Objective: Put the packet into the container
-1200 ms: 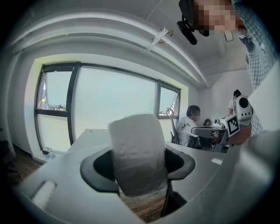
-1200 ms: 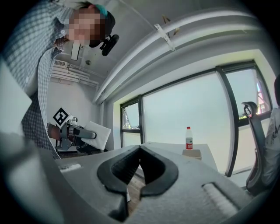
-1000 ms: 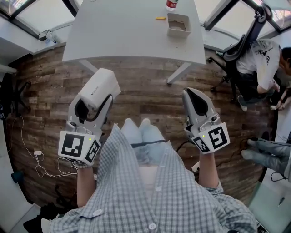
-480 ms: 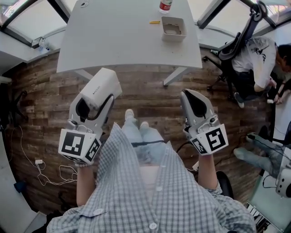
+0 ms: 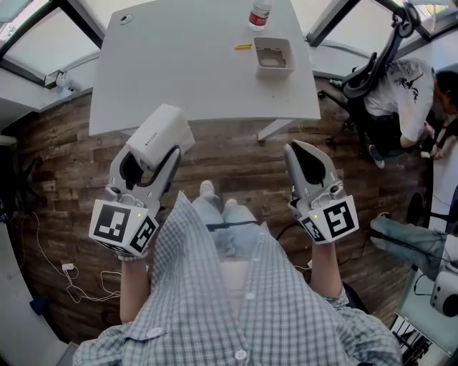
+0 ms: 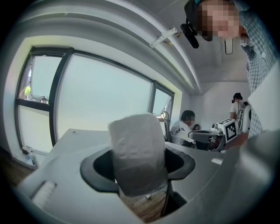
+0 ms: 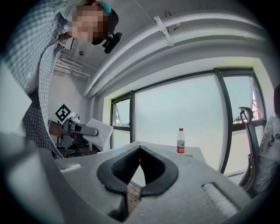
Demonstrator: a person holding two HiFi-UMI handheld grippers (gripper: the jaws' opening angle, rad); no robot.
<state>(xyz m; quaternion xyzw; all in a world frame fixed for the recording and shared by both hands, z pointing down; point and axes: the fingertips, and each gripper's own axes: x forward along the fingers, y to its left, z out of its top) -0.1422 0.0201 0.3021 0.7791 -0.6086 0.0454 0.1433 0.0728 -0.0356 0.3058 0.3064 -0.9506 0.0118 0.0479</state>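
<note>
Head view, operator reporting: my left gripper [image 5: 150, 161] is clamped on the white packet [image 5: 160, 132], which I hold in the air. It shows against the near edge of the table [image 5: 179, 78].

Inspector: Does its own camera confirm the grip?

Operator: Yes. The left gripper view shows the packet standing upright between the jaws, with a pad pressing on each side. My right gripper [image 5: 303, 161] is closed on nothing. The right gripper view shows its jaw tips meeting with no object between them.

Inspector: Where is the container?

Operator: The container [image 5: 273, 56] sits on the table toward the far right corner. A bottle [image 5: 259, 14] stands near it at the far edge, and a small yellow stick [image 5: 243, 46] lies just beside its left wall. It is well apart from the packet. Something brownish lies inside; I cannot tell what.

Inspector: What is the progress?

Operator: In my judgement the pickup is done. What remains is to carry the packet across the table, lower it into the open top and let go. The packet is not yet in the container.
</note>
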